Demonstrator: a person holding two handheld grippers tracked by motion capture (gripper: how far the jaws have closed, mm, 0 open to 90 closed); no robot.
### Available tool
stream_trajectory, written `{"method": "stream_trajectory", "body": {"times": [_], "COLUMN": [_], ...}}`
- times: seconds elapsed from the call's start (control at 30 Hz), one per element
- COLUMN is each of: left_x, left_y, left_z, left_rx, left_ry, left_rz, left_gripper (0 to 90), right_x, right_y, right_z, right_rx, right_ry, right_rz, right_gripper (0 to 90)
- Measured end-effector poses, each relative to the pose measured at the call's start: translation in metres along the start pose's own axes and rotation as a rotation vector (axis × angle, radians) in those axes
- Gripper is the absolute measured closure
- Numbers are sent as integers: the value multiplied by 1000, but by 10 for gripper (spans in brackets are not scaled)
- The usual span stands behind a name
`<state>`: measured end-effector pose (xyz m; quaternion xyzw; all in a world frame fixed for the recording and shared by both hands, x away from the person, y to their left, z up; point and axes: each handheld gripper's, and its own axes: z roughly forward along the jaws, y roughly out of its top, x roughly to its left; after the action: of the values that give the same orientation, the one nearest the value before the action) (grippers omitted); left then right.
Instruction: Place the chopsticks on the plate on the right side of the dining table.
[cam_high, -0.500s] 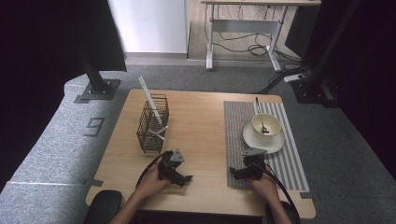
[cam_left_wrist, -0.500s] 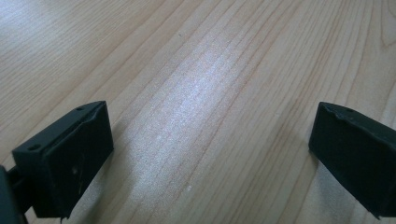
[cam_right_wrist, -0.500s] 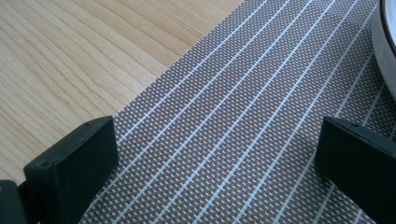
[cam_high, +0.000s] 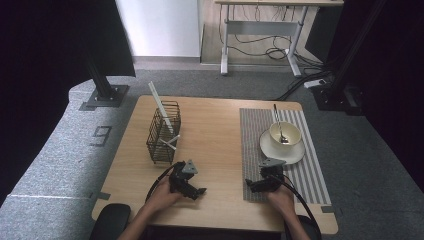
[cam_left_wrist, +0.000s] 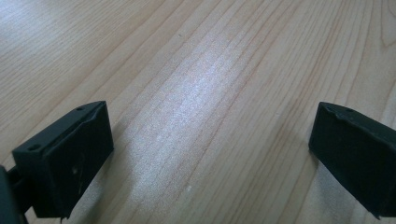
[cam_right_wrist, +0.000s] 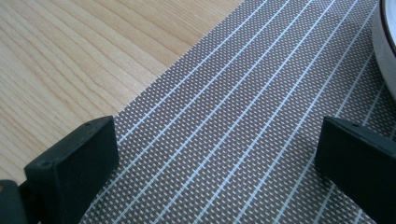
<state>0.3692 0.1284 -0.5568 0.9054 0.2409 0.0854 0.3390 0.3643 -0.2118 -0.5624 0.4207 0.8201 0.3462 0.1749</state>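
My left gripper (cam_high: 197, 190) rests low over the bare wooden table (cam_high: 215, 130) near its front edge, held by a hand. In the left gripper view its jaws stand wide apart, open (cam_left_wrist: 210, 154), with only wood grain between them. My right gripper (cam_high: 251, 185) sits at the front left corner of a grey striped placemat (cam_high: 310, 175). It is open too (cam_right_wrist: 217, 163), with nothing between its jaws, over the mat (cam_right_wrist: 243, 107). A cream cup (cam_high: 285, 133) with a spoon (cam_high: 278, 122) in it stands on a saucer (cam_high: 295, 152) on the mat; the saucer's rim (cam_right_wrist: 387, 42) shows at the right.
A black wire basket (cam_high: 162, 132) with white sticks (cam_high: 161, 107) poking out stands on the left part of the table. Grey carpet surrounds the table. A desk frame (cam_high: 260, 35) and cables lie beyond it.
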Motion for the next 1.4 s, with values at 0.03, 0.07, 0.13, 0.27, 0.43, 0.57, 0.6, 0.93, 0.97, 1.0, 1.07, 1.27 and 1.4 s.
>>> {"method": "stream_trajectory", "body": {"times": [0.03,0.07,0.13,0.27,0.43,0.57,0.6,0.93,0.97,1.0,1.07,1.27,1.4], "left_x": [0,0,0,0,0,0,0,0,0,0,0,0,0], "left_y": [0,0,0,0,0,0,0,0,0,0,0,0,0], "left_z": [0,0,0,0,0,0,0,0,0,0,0,0,0], "left_rx": [0,0,0,1,1,1,1,0,1,1,1,-2,-2], "left_ry": [0,0,0,0,0,1,0,0,1,1,1,1,1], "left_rz": [0,0,0,0,0,0,0,0,0,0,2,-1,-1], "left_gripper": [0,0,0,0,0,0,0,0,0,0,0,0,0], "right_x": [0,0,1,2,5,6,8,15,17,17,19,24,26], "right_y": [0,0,1,2,3,6,9,24,26,26,33,44,53], "right_z": [0,0,0,-1,-4,-7,-10,-18,-19,-19,-21,-26,-28], "right_rx": [0,2,9,19,26,13,1,10,7,7,-2,-26,-61], "right_ry": [0,-1,-6,-8,-3,7,5,36,40,40,64,99,132], "right_rz": [0,1,7,9,0,4,0,-44,-39,-39,-35,-38,-18], "right_gripper": [0,0,0,11,19,19,17,0,0,0,0,0,0]}}
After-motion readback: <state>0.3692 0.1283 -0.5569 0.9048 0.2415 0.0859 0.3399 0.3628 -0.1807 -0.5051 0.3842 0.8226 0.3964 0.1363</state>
